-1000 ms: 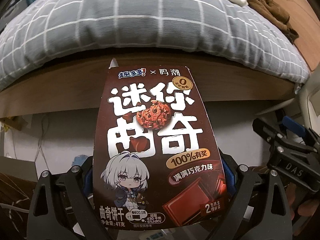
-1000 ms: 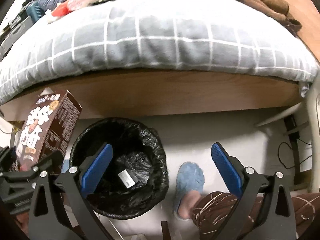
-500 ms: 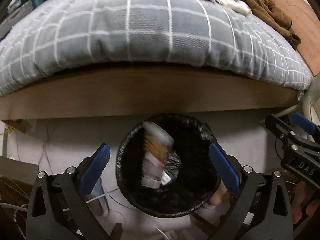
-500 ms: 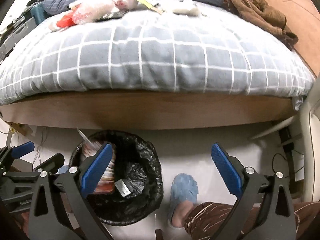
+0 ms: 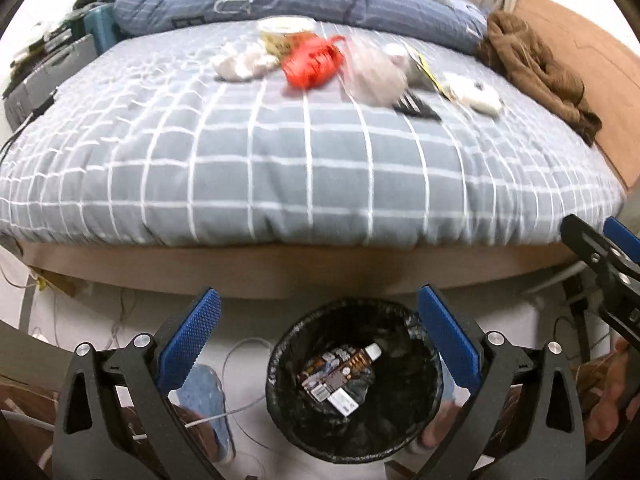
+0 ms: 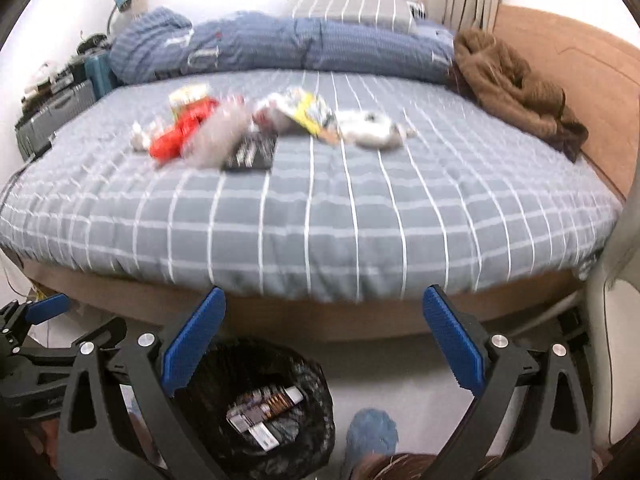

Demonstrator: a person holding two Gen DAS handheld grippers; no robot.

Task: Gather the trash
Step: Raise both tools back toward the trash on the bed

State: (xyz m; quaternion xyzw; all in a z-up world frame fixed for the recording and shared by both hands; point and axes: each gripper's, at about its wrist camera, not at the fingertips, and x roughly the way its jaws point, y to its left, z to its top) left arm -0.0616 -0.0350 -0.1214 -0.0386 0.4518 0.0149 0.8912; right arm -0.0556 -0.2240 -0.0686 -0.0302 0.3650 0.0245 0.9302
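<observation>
Both grippers, left gripper (image 5: 318, 338) and right gripper (image 6: 324, 338), spread wide and empty; the brown biscuit box (image 5: 338, 372) lies inside the black-lined round bin (image 5: 280, 396), more wrappers (image 6: 256, 128) scattered on the grey checked bedspread (image 6: 320, 216).

Grey quilt (image 6: 320, 216) with a white grid; on it a red wrapper (image 6: 180, 134) and yellow packet (image 6: 310, 114) (beside a brown garment (image 6: 516, 88)); black-lined bin (image 5: 354, 384) below.
</observation>
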